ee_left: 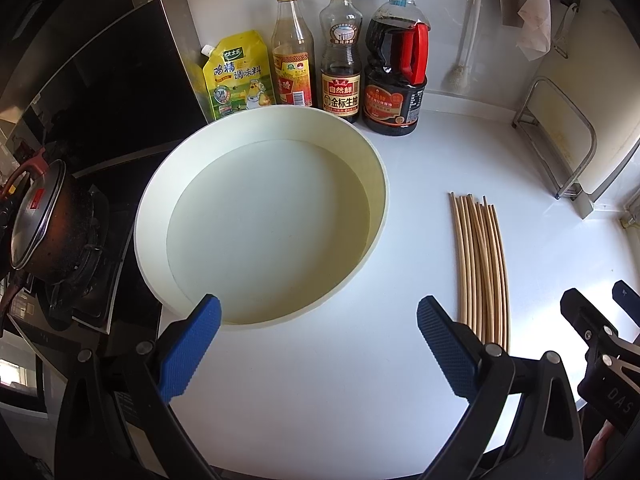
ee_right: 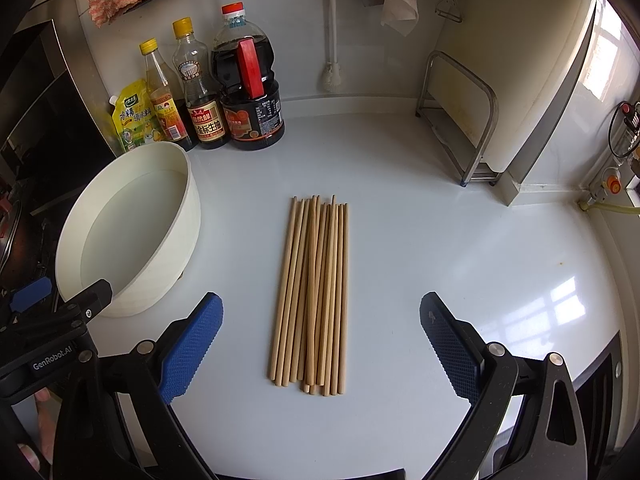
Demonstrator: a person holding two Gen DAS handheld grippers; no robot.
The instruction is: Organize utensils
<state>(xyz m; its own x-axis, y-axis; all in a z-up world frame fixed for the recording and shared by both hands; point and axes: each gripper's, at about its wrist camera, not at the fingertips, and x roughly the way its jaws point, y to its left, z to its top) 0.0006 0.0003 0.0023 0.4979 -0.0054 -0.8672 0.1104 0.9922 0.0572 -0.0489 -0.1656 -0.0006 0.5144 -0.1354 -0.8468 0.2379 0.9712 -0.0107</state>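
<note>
Several bamboo chopsticks (ee_right: 312,292) lie side by side in a flat bundle on the white counter (ee_right: 460,260), pointing away from me. My right gripper (ee_right: 320,344) is open and empty, just short of their near ends. The bundle also shows in the left wrist view (ee_left: 480,264), right of my left gripper (ee_left: 318,340). That gripper is open and empty, facing an empty round cream basin (ee_left: 160,200). The basin shows left of the chopsticks in the right wrist view (ee_right: 176,248). The right gripper's fingers (ee_left: 580,312) show at the right edge of the left view.
A yellow seasoning pouch (ee_left: 238,76) and three sauce bottles (ee_left: 396,80) stand along the back wall. A gas stove with a pot (ee_left: 44,220) is left of the basin. A metal rack holding a cutting board (ee_right: 476,120) stands at the back right.
</note>
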